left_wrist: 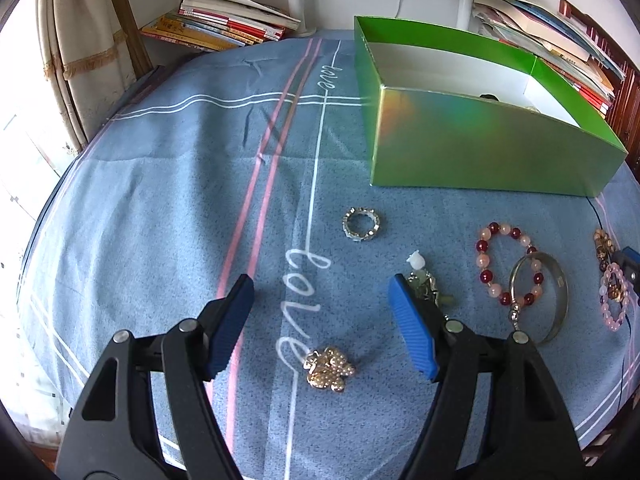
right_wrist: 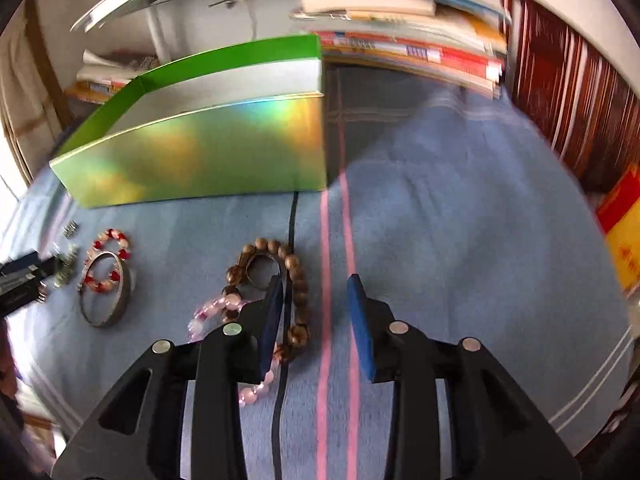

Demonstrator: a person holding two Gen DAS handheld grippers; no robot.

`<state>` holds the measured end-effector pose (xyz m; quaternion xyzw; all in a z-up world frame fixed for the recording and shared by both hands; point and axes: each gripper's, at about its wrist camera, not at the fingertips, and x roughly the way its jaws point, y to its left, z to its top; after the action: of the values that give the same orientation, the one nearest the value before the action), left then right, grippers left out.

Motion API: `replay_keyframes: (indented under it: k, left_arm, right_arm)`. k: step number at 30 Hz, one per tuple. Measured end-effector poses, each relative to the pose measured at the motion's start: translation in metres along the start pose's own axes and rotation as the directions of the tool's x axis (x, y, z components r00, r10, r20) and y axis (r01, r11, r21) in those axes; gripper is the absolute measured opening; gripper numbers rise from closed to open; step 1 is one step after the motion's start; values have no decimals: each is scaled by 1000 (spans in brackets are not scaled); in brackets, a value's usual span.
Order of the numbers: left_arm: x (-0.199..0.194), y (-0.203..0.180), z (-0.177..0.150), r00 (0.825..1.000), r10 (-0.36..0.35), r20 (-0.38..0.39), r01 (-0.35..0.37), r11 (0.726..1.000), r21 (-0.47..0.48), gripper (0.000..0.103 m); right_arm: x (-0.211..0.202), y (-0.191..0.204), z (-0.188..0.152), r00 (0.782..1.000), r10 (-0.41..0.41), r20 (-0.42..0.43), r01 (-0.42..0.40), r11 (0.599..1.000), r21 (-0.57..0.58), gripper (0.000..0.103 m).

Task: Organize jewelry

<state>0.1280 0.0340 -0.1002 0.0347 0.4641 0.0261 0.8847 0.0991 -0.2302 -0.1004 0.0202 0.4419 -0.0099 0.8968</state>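
My left gripper (left_wrist: 322, 292) is open above the blue cloth, with a gold beaded ornament (left_wrist: 329, 369) lying between its fingers near the camera. A sparkly silver ring (left_wrist: 361, 224), a small pendant (left_wrist: 424, 284), a red-and-pink bead bracelet (left_wrist: 506, 266) and a silver bangle (left_wrist: 554, 300) lie beyond it. The open green box (left_wrist: 472, 148) stands behind. My right gripper (right_wrist: 316, 292) is open and empty. A brown wooden bead bracelet (right_wrist: 294, 300) and a pink bead bracelet (right_wrist: 224, 308) lie under its left finger. The box (right_wrist: 200, 152) also shows there.
Stacks of books (left_wrist: 224, 24) lie at the back left, and more books (right_wrist: 400, 40) behind the box. A curtain (left_wrist: 76, 56) hangs at the left. A dark wooden panel (right_wrist: 568, 112) stands at the right. The left gripper's tip (right_wrist: 20, 280) shows at the right wrist view's left edge.
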Motion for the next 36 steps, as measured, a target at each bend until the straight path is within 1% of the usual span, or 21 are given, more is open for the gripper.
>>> replay_keyframes:
  k: [1, 2, 3, 5, 7, 8, 10, 12, 16, 19, 23, 26, 28, 29, 30, 31, 33, 34, 36]
  left_arm:
    - [0, 1, 0, 1000, -1, 1, 1, 1000, -1, 72]
    - [0, 1, -1, 1000, -5, 1, 5, 1000, -2, 72]
    - [-1, 1, -3, 1000, -7, 1, 7, 1000, -3, 72]
    - [-4, 0, -6, 1000, -12, 3, 12, 1000, 1, 72]
    - [-9, -2, -8, 1000, -25, 14, 24, 1000, 11, 73]
    - [-14, -4, -8, 999, -35, 29, 34, 999, 25, 75]
    - [-19, -8, -9, 998, -34, 45, 32, 999, 44, 76]
    - [-21, -12, -8, 998, -41, 48, 38, 998, 51, 76]
    - [-25, -20, -8, 997, -57, 49, 53, 996, 66, 76]
    - [-28, -24, -10, 996, -66, 52, 62, 995, 81, 76]
    - [-31, -27, -13, 996, -76, 55, 71, 993, 97, 76]
    - [-30, -29, -14, 996, -77, 50, 72, 992, 106, 77]
    - [-29, -30, -15, 996, -77, 46, 72, 992, 107, 77]
    - [-28, -30, -15, 996, -77, 44, 72, 992, 108, 77]
    - [-27, -31, -15, 996, -79, 39, 75, 991, 110, 77]
    - [-26, -32, -15, 996, -83, 36, 78, 991, 110, 77]
    - [-24, -35, -14, 996, -88, 33, 84, 990, 111, 77]
    - [-24, -36, -13, 995, -91, 34, 87, 990, 111, 77]
    - [-20, -40, -11, 996, -87, 36, 82, 991, 110, 77]
  right_arm:
    - [0, 3, 0, 1000, -7, 4, 7, 1000, -19, 18]
    - [-2, 5, 0, 1000, 27, 1, -27, 999, -25, 11]
    - [-3, 6, 0, 999, 41, -5, -41, 999, -27, 8]
    - [-5, 7, -1, 998, 63, -15, -63, 998, -29, 8]
    - [-11, 8, -2, 997, 80, 3, -80, 996, -28, 8]
    - [-18, 9, -1, 996, 88, 26, -88, 996, -27, 8]
    - [-33, 10, 1, 992, 109, 65, -108, 994, -22, 8]
    - [-53, 10, 7, 985, 130, 116, -129, 991, -17, 8]
    - [-81, 11, 18, 972, 148, 184, -146, 989, -26, 8]
    - [-83, 6, 26, 974, 111, 199, -110, 994, -18, 8]
    - [-60, -10, 24, 989, 49, 137, -54, 998, 33, 8]
    - [-40, -27, 14, 997, -22, 79, 16, 997, 75, 8]
    - [-32, -36, 6, 997, -52, 51, 47, 994, 99, 9]
    - [-29, -40, 2, 997, -63, 40, 59, 992, 108, 11]
    - [-27, -44, 0, 997, -68, 31, 64, 991, 117, 16]
    - [-24, -47, -2, 997, -66, 26, 62, 991, 122, 23]
    - [-21, -49, -3, 997, -72, 24, 68, 991, 116, 32]
    - [-19, -49, -3, 997, -79, 26, 76, 991, 109, 33]
    - [-16, -47, -3, 996, -81, 24, 78, 992, 99, 33]
